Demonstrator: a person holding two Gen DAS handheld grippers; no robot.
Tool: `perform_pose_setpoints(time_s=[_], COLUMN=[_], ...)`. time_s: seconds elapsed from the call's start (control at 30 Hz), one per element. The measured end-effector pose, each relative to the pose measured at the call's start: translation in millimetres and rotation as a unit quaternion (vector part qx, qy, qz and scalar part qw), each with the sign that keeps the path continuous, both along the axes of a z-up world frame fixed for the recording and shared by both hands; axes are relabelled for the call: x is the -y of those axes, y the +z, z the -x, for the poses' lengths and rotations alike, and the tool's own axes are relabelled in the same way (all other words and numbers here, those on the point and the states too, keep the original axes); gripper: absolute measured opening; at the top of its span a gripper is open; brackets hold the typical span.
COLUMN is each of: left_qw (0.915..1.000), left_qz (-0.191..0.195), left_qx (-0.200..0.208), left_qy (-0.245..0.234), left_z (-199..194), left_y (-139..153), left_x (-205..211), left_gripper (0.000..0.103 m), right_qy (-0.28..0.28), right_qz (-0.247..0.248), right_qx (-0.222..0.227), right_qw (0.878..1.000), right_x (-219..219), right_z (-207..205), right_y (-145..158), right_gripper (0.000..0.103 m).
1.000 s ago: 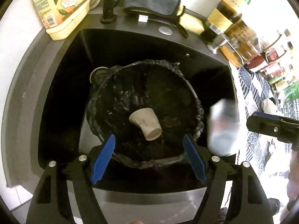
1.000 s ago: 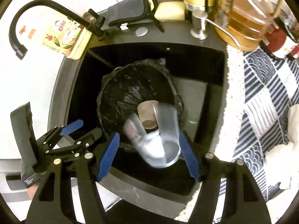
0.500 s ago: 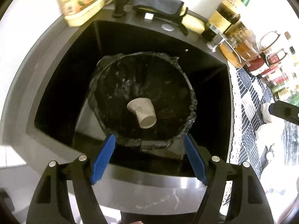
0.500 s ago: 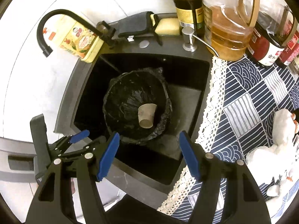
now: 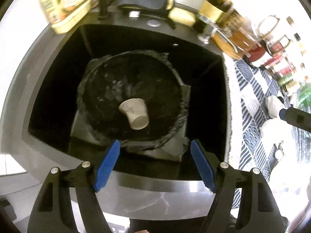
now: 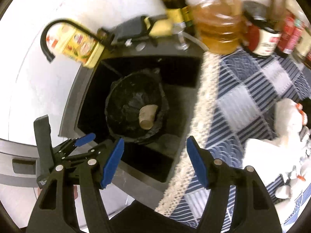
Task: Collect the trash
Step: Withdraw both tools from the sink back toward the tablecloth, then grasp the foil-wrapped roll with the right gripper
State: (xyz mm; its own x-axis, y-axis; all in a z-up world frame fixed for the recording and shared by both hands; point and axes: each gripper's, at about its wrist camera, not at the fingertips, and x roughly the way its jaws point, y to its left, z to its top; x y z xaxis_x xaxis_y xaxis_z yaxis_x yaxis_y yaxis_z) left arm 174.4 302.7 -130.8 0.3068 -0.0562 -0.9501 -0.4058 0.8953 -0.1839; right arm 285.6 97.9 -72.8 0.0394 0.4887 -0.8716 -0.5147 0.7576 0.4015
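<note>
A home kitchen: a black square sink [image 5: 58, 89] mid-frame, curved black faucet [image 6: 58, 31] upper left, amber oil bottles [image 6: 217, 27] upper right

Both views are bright and washed out, with heavy fisheye bending and black corners. The white wall [image 5: 17, 44] beyond the left gripper [image 5: 155, 164] is blown out. The sink [image 5: 58, 101] ahead of it reads almost pure black. Beyond the right gripper [image 6: 154, 161], the bottles [image 6: 215, 25] smear with motion blur; the chequered cloth [image 6: 258, 89] is softer.

Black sink [image 5: 223, 116], oil bottle [image 6: 217, 33], patterned cloth [image 6: 252, 101]
</note>
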Motion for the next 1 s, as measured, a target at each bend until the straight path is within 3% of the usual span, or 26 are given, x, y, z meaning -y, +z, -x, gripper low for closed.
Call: perform_pose_setpoints(time_s=[0.03, 0.13, 0.4, 0.5, 0.77, 0.93, 1.0], left_qw=[1.0000, 0.9995, 0.9952, 0.9926, 0.9883, 0.9890, 0.9900], left_qz=[-0.002, -0.004, -0.006, -0.010, -0.017, -0.016, -0.017], left_qx=[0.000, 0.003, 0.013, 0.018, 0.027, 0.023, 0.021], left_qy=[-0.009, -0.032, -0.097, -0.120, -0.149, -0.146, -0.138], left_z=[-5.6, -22.4, -62.2, -71.8, -79.7, -75.9, -72.4], left_y=[1.1, 3.5, 11.9, 17.2, 29.1, 26.7, 25.1], left_x=[6.6, 29.0, 108.7, 139.8, 204.6, 234.2, 242.2], left_gripper=[0.074, 0.074, 0.074, 0.084, 0.084, 0.085, 0.091], right_qy=[-0.007, -0.039, -0.119, -0.118, -0.005, 0.106, 0.139], right_qz=[0.000, 0.000, 0.020, 0.032, 0.079, 0.108, 0.109], right_qx=[0.011, 0.039, 0.078, 0.097, 0.138, 0.161, 0.158], right_qw=[1.000, 0.998, 0.990, 0.988, 0.987, 0.975, 0.972], right_x=[9.2, 46.3, 168.2, 202.9, 266.7, 276.0, 274.8], right_z=[-0.5, -4.7, -33.8, -41.7, -76.7, -93.5, -97.4], right_y=[3.3, 11.6, 21.3, 22.7, 11.9, -3.7, -9.2], right_gripper=[0.067, 0.084, 0.084, 0.084, 0.084, 0.084, 0.084])
